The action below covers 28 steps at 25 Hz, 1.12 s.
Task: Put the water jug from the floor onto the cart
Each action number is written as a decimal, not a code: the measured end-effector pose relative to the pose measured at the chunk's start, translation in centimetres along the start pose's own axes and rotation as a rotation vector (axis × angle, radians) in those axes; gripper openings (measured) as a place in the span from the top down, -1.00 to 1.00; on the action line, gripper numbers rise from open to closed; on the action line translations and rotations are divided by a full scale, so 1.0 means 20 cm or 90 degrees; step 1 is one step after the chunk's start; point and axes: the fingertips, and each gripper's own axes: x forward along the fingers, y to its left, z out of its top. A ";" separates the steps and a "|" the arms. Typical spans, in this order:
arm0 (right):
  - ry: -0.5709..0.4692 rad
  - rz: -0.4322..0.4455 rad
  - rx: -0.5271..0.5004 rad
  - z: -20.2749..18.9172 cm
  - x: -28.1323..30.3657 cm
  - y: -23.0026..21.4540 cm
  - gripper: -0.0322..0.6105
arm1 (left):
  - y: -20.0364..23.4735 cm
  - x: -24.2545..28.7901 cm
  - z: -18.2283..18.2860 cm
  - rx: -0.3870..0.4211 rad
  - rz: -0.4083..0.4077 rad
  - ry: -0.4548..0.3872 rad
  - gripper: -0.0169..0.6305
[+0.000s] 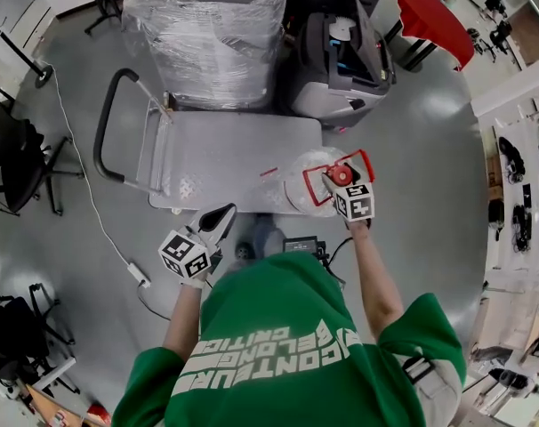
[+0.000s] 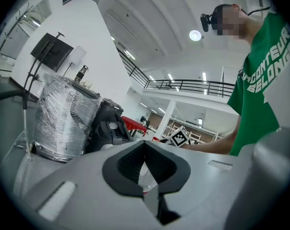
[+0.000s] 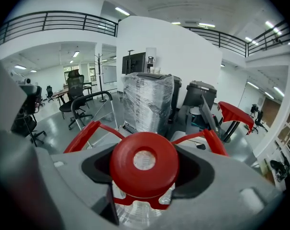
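Right gripper (image 1: 337,183): clenched on the neck of the water jug (image 1: 301,185), jaws seated on either side just under the red cap (image 3: 144,162), with the red carry handle (image 3: 85,133) spreading out beyond the jaws. Left gripper (image 1: 221,219): jaws closed together, nothing between them, held well apart to the left of the right gripper and nearer the person. The jug hangs directly below the right gripper, its clear body over the near corner of the cart (image 1: 225,158), whose bare surface extends ahead and to the left of that gripper. Assessment: the jug is off the floor and has been brought to the cart. Whether its base bears on the deck cannot be told. Outstanding: seat it fully inboard, confirm it stands, then release.
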 end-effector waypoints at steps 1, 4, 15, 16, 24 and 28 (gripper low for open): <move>0.002 0.007 -0.004 0.02 0.04 0.00 -0.04 | 0.02 0.00 0.01 0.000 0.008 -0.002 0.92; 0.006 0.028 -0.017 0.07 0.14 0.01 -0.04 | 0.07 0.01 0.06 0.004 0.029 -0.006 0.92; 0.031 0.086 -0.051 0.17 0.46 0.06 -0.04 | 0.22 0.05 0.15 0.000 0.088 -0.006 0.92; 0.034 0.090 -0.054 0.17 0.49 0.06 -0.04 | 0.23 0.06 0.15 -0.001 0.093 -0.005 0.92; 0.064 0.120 -0.090 0.17 0.69 0.08 -0.04 | 0.30 0.09 0.19 -0.012 0.138 -0.002 0.92; 0.082 0.137 -0.109 0.15 0.80 0.10 -0.04 | 0.34 0.11 0.22 -0.016 0.158 -0.002 0.92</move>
